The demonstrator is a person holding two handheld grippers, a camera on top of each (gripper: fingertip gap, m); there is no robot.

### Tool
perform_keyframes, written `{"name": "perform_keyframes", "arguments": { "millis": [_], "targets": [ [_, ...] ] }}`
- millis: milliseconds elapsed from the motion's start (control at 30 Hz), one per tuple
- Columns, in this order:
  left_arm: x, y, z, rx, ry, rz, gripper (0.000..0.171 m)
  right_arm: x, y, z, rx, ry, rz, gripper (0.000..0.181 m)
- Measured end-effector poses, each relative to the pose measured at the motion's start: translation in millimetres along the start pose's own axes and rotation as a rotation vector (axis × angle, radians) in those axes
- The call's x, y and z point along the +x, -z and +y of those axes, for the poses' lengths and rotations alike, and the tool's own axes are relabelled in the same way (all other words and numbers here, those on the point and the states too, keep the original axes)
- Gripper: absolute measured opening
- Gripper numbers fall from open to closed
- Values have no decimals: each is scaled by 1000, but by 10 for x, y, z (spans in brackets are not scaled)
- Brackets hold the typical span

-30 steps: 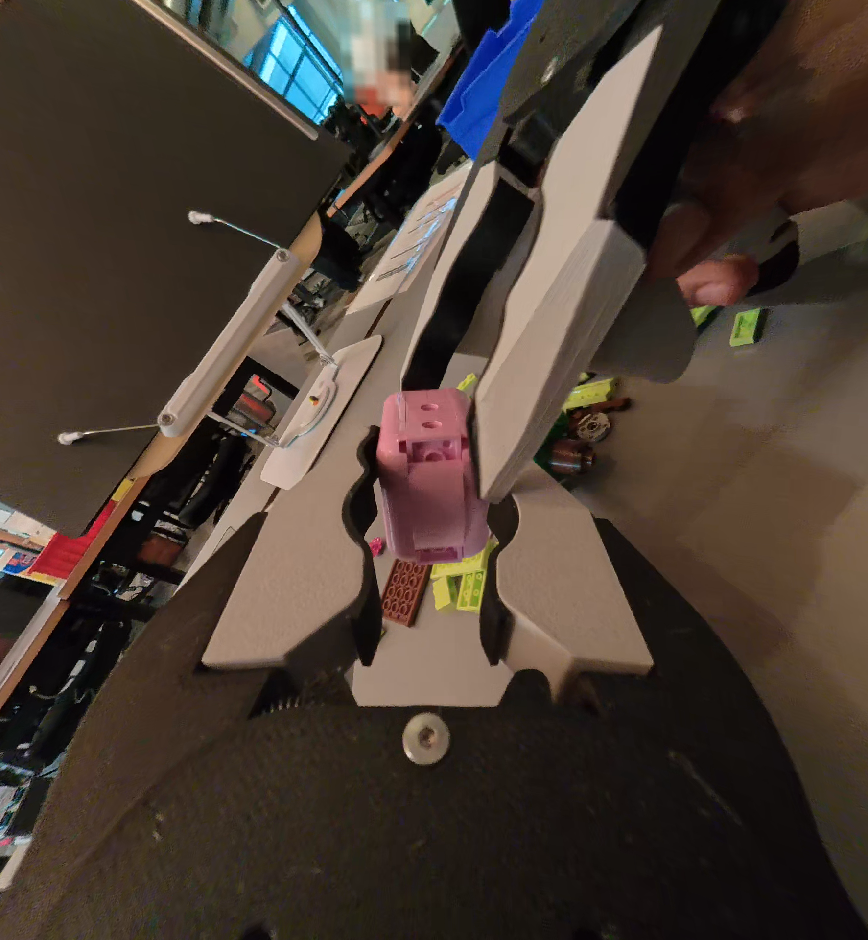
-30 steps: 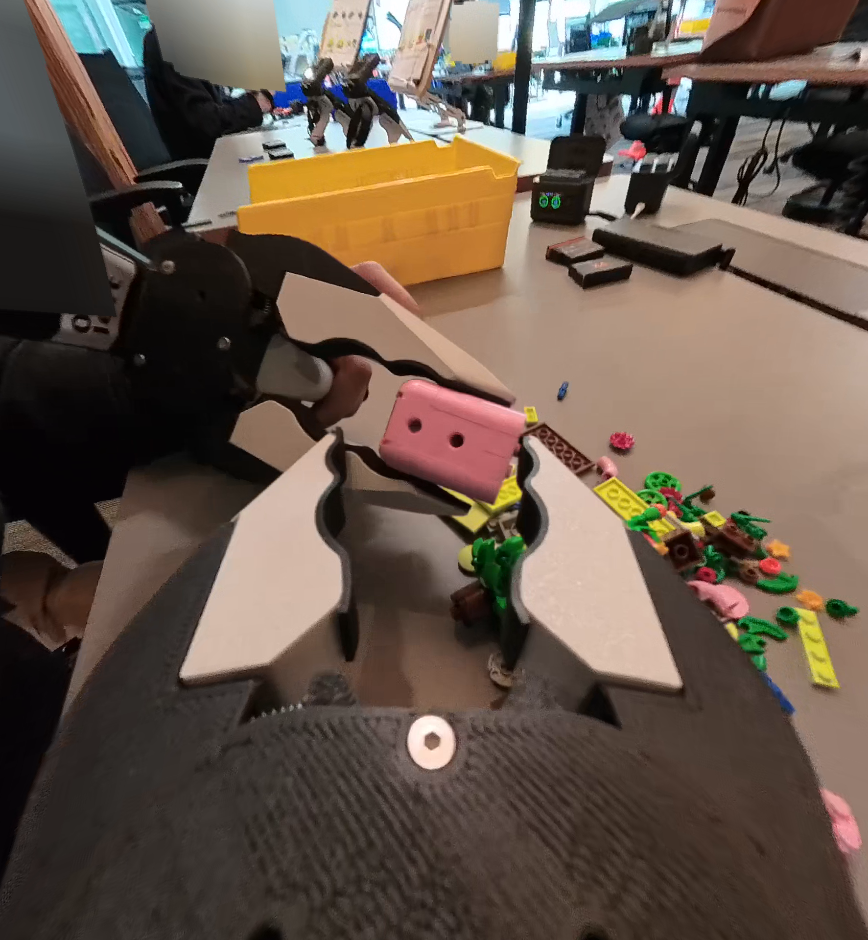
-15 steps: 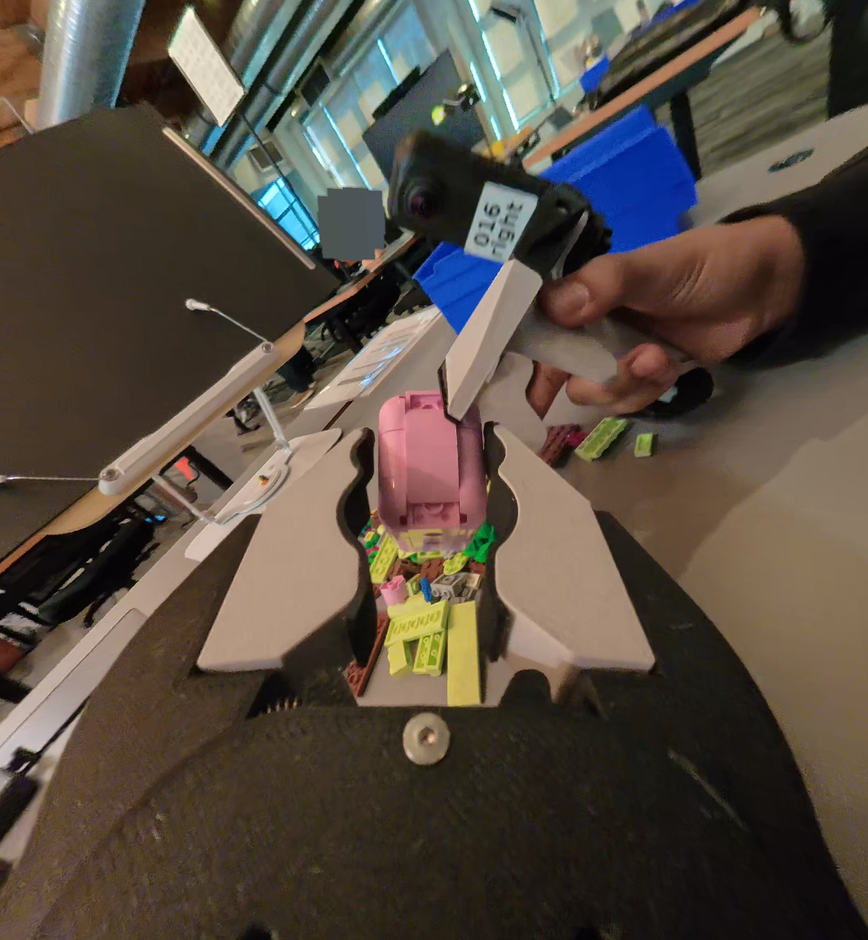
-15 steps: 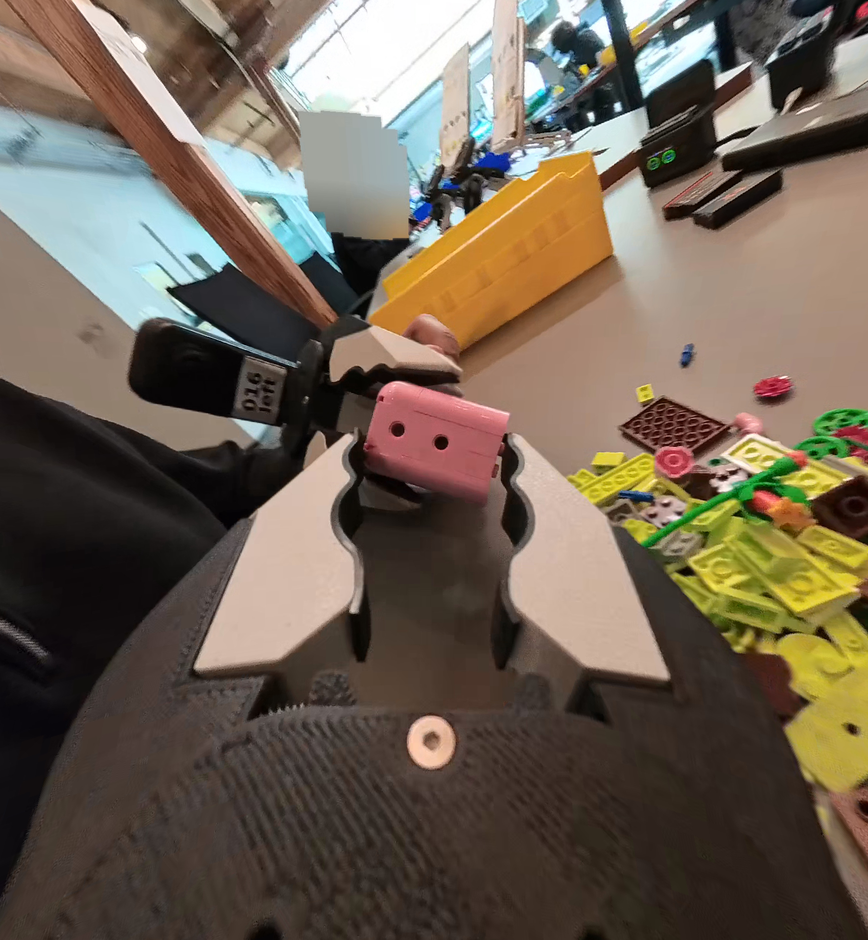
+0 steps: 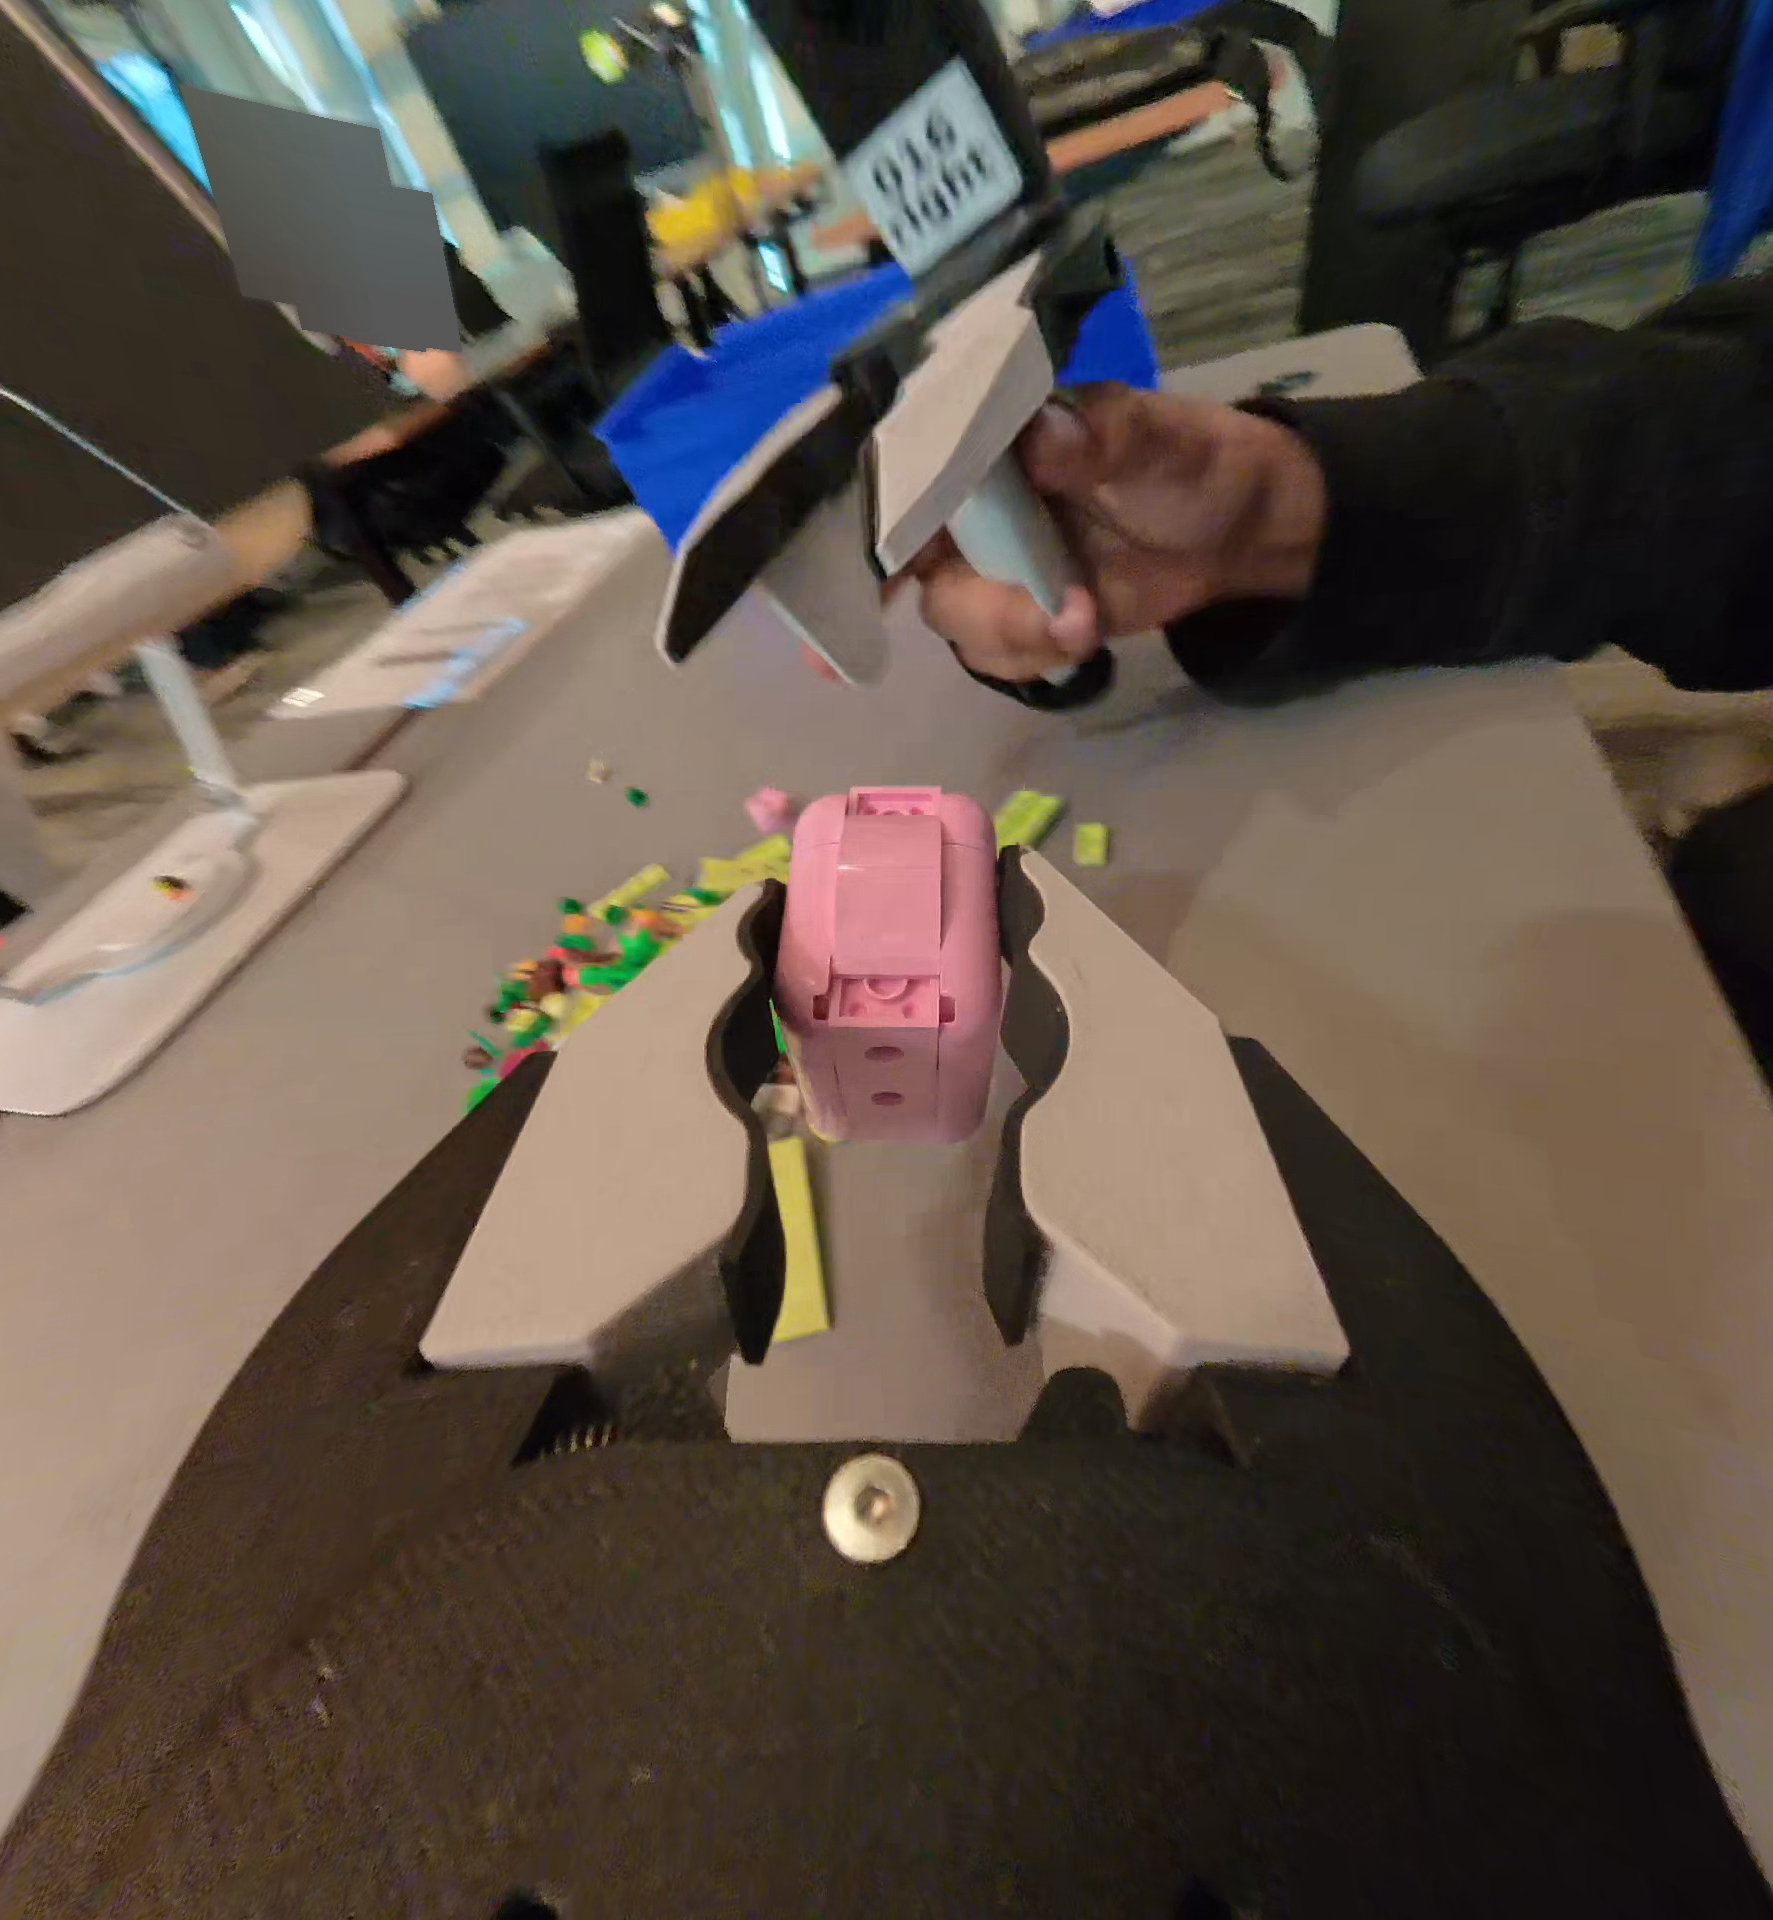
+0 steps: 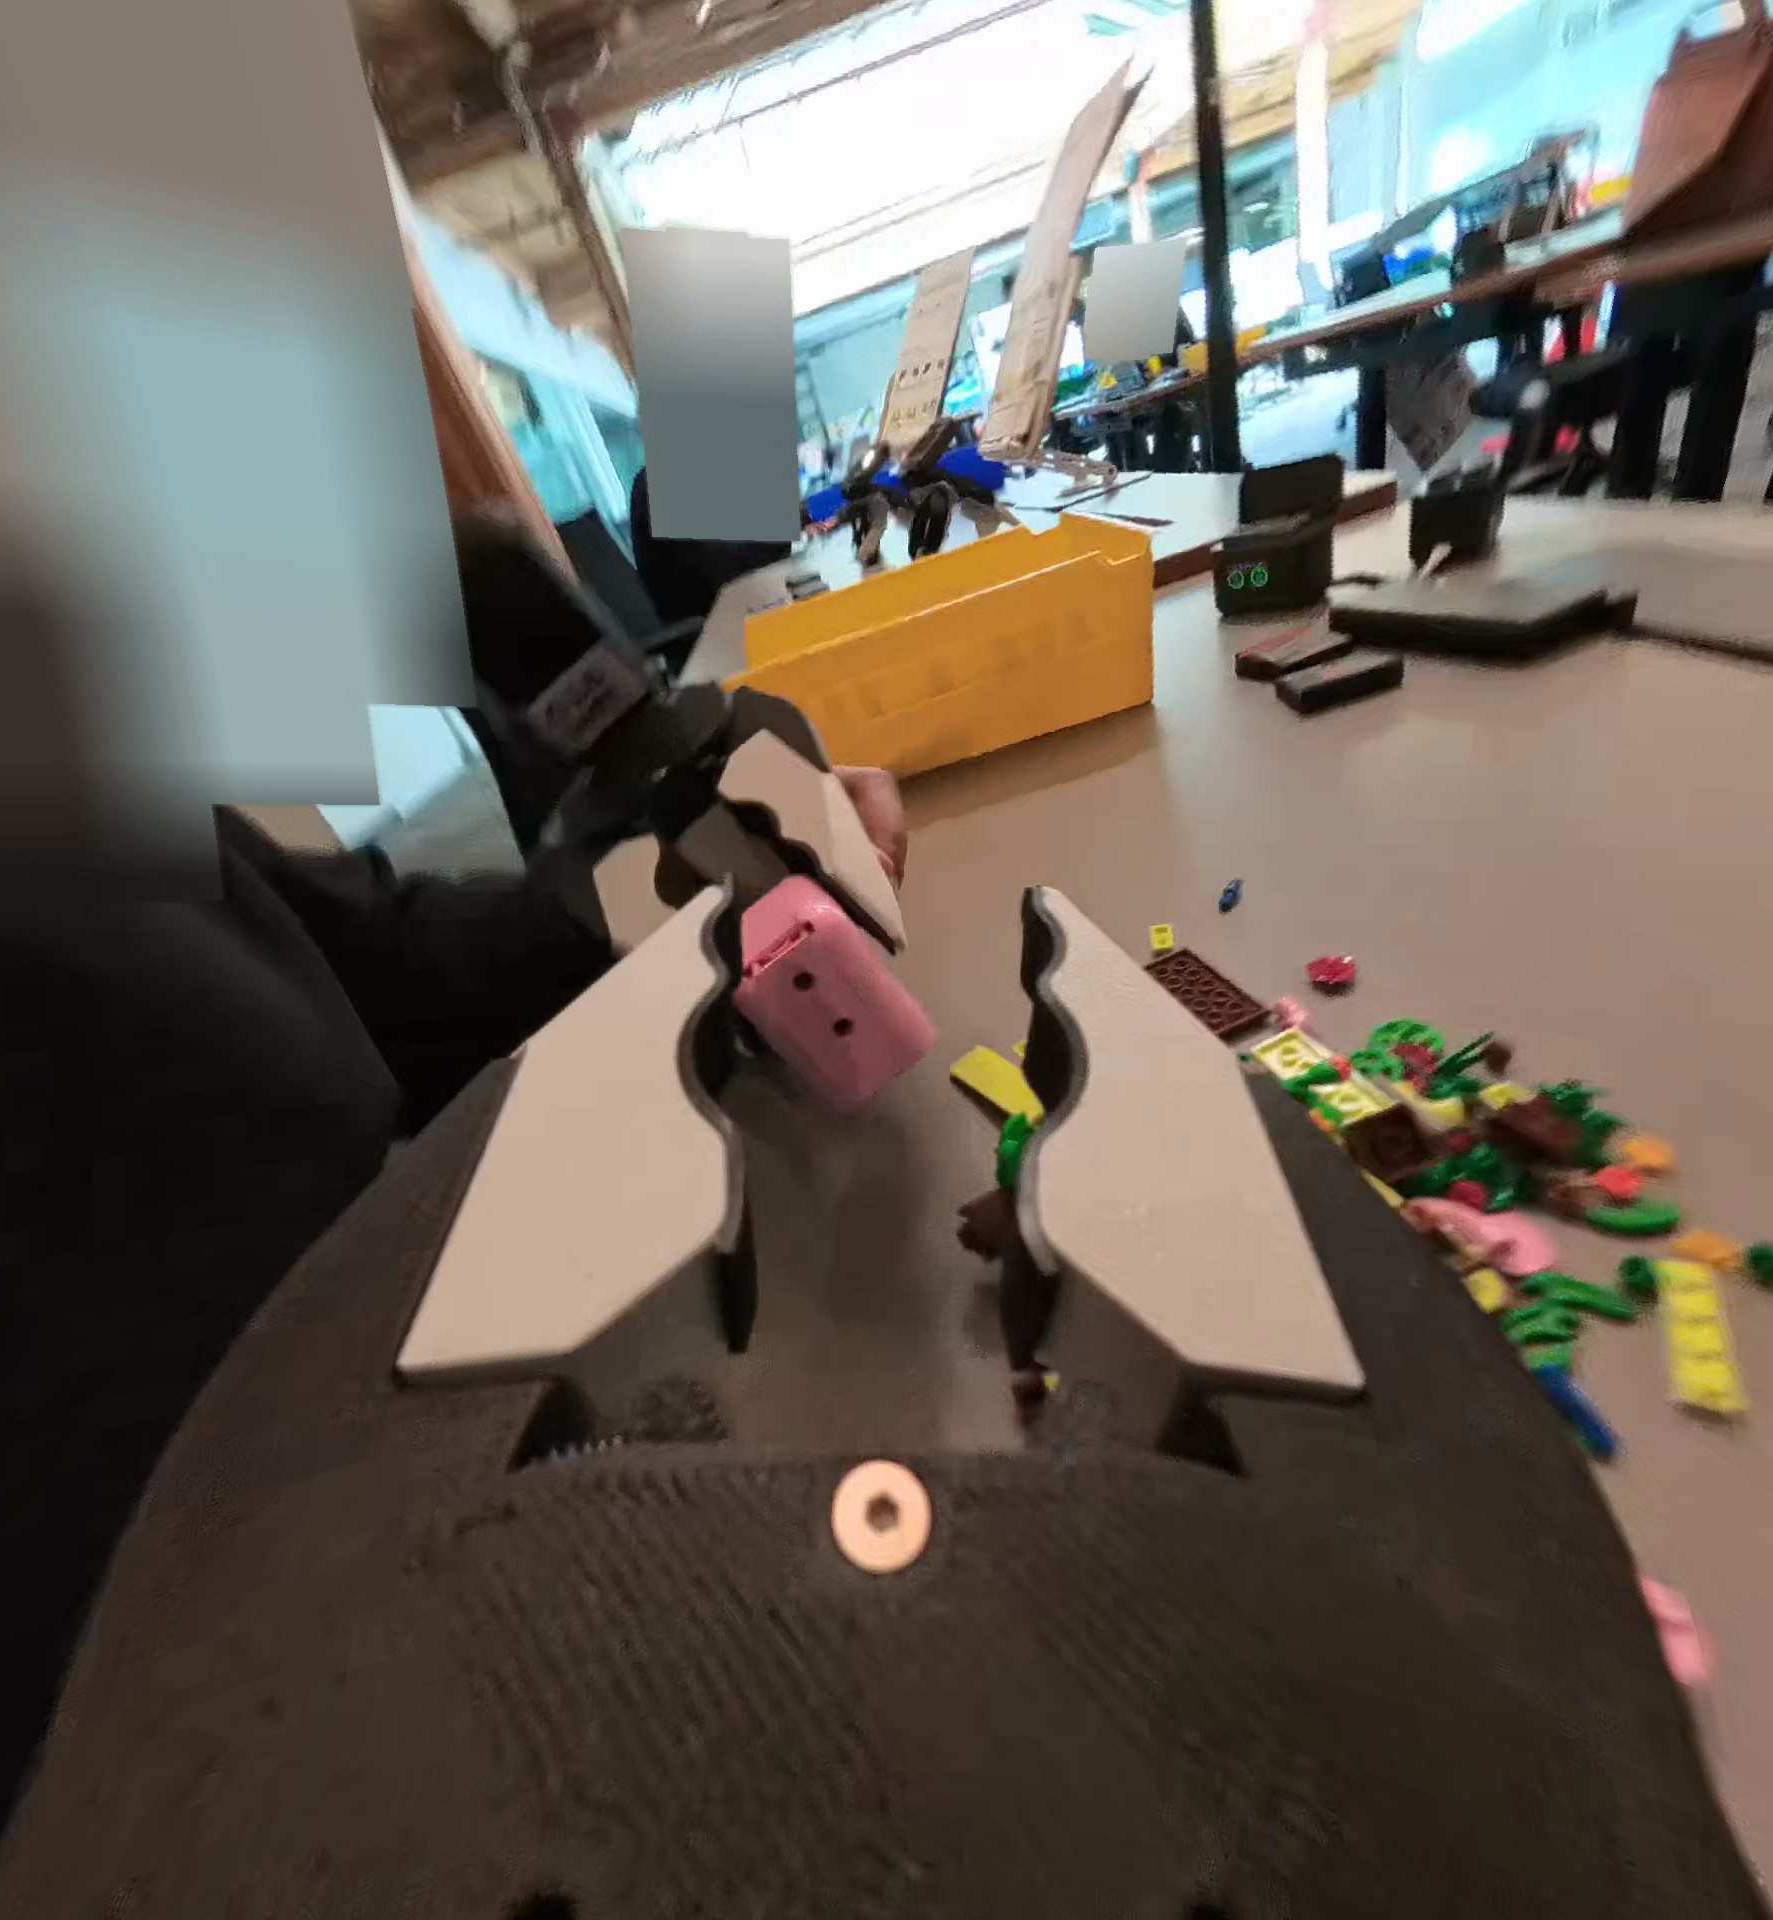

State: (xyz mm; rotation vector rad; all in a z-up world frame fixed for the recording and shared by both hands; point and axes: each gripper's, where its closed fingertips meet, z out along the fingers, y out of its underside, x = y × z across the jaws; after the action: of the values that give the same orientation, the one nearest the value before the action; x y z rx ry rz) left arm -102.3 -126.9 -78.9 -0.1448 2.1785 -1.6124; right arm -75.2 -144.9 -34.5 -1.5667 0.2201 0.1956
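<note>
I see two tools. My left tool squeezes one pink block between its two fingers and holds it up above the grey table. The pink block has two small holes on one side. My right tool has its fingers spread apart with nothing between them, and it sits just beside the pink block. In the left wrist view, one hand holds the right tool up in the air, well apart from the block. A pile of little bricks, green, yellow, brown and pink, lies on the table; I cannot count them. Behind it stands one yellow bin.
</note>
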Motion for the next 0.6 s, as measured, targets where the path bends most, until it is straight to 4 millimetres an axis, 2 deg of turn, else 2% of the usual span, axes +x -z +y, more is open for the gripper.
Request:
{"name": "perform_keyframes", "arguments": {
  "millis": [100, 267, 400, 600],
  "targets": [
    [158, 18, 39, -29, 50, 124, 40, -146, -49, 182, -122, 209, -5, 41],
    [354, -9, 200, -131, 77, 240, 40, -410, -275, 496, -268, 213, -134, 27],
    [437, -36, 297, -190, 87, 282, 40, -448, -338, 718, -372, 233, -153, 23],
    [448, -45, 399, -259, 115, 301, 40, -451, -346, 805, -424, 307, -133, 13]
  ]
}}
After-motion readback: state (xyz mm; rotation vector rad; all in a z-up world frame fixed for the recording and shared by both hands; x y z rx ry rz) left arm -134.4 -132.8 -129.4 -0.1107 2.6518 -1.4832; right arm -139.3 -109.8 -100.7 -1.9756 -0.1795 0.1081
